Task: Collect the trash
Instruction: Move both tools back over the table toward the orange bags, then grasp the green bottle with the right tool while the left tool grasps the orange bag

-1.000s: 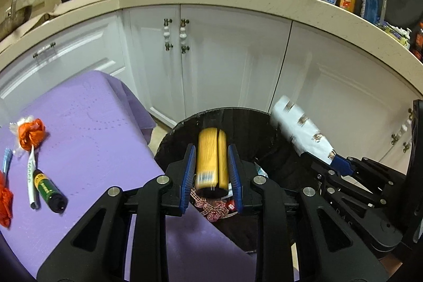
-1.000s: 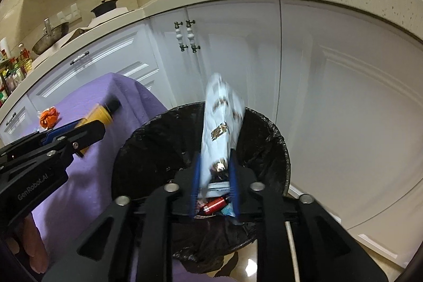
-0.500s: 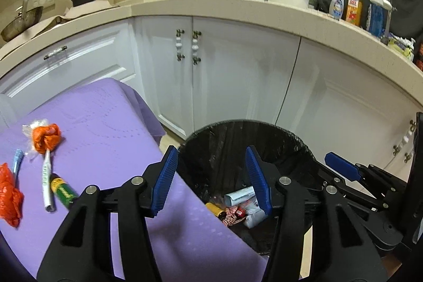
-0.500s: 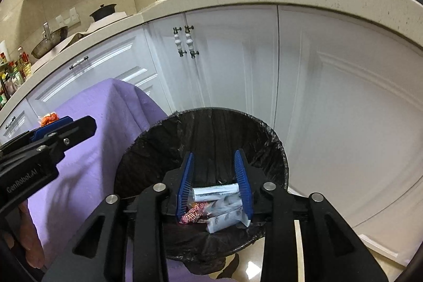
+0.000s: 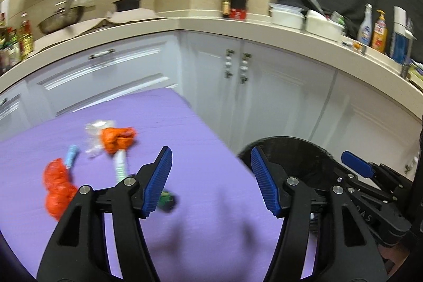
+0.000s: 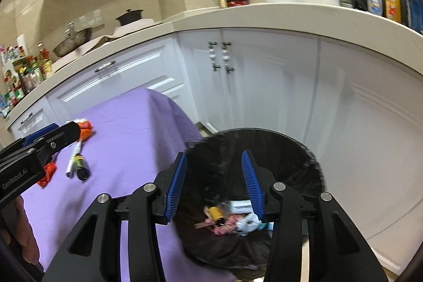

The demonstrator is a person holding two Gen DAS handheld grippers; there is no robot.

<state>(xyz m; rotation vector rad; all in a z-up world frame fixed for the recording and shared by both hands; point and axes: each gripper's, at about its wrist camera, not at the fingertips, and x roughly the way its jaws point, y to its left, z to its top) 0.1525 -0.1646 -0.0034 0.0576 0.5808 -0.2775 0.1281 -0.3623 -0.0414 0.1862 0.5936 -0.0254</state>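
My left gripper [image 5: 211, 179] is open and empty above the purple table [image 5: 201, 134]. Trash lies on it: an orange wrapper [image 5: 117, 138], a red wrapper [image 5: 56, 188], a white tube [image 5: 120, 167], a small blue item [image 5: 70, 155] and a dark green-labelled tube [image 5: 166, 198], partly hidden by the left finger. My right gripper [image 6: 214, 183] is open and empty over the black-lined bin [image 6: 304, 157], which holds a yellow tube [image 6: 216, 213], a white packet [image 6: 248, 222] and other trash. The bin [image 5: 298, 152] also shows right of the table in the left wrist view.
White kitchen cabinets [image 5: 264, 91] stand behind the table and bin, under a counter [image 6: 290, 15] with bowls, bottles and a pot. My left gripper shows at the left edge of the right wrist view [image 6: 39, 144]. My right gripper's fingertips [image 5: 354, 163] show at the right.
Both grippers opened and dropped the yellow tube and the white packet into the bin. The left gripper then swung left over the table; the right gripper opened wider.
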